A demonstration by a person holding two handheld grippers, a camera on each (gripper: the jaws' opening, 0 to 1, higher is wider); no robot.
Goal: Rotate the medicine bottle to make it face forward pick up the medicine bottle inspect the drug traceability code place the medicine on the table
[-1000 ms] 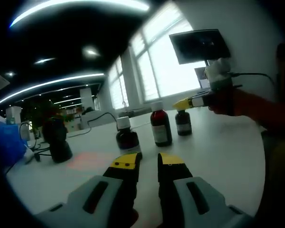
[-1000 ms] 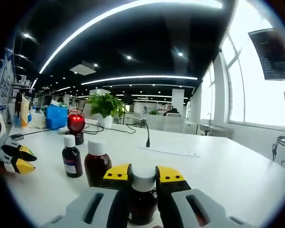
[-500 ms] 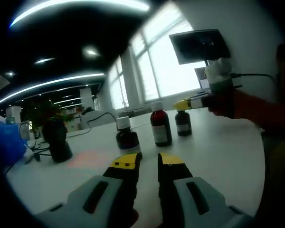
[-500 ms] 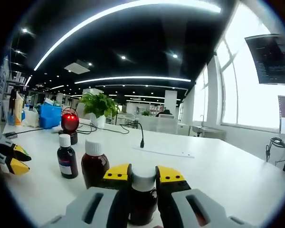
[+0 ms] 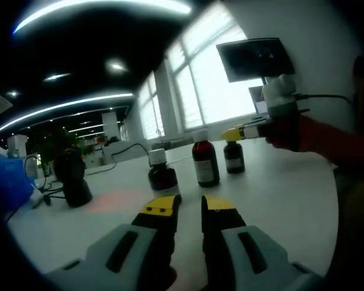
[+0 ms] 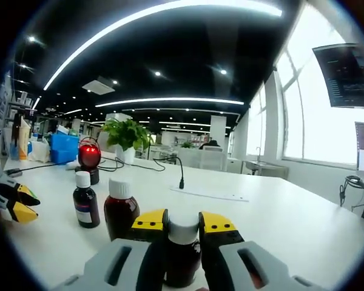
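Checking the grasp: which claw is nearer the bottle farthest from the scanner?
Right. The right claw is shut on that medicine bottle; the left claw sits well back.

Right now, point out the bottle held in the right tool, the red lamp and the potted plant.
bottle [image 6: 183,229]: right gripper view, on its white cap between the jaws.
red lamp [image 6: 89,155]: right gripper view, on the glowing red dome.
potted plant [image 6: 126,131]: right gripper view, on the green leaves.

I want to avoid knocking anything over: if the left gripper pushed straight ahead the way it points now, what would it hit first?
Most likely the nearest medicine bottle, just past the left gripper, slightly left of its line. Depth is hard to judge in this fisheye view.
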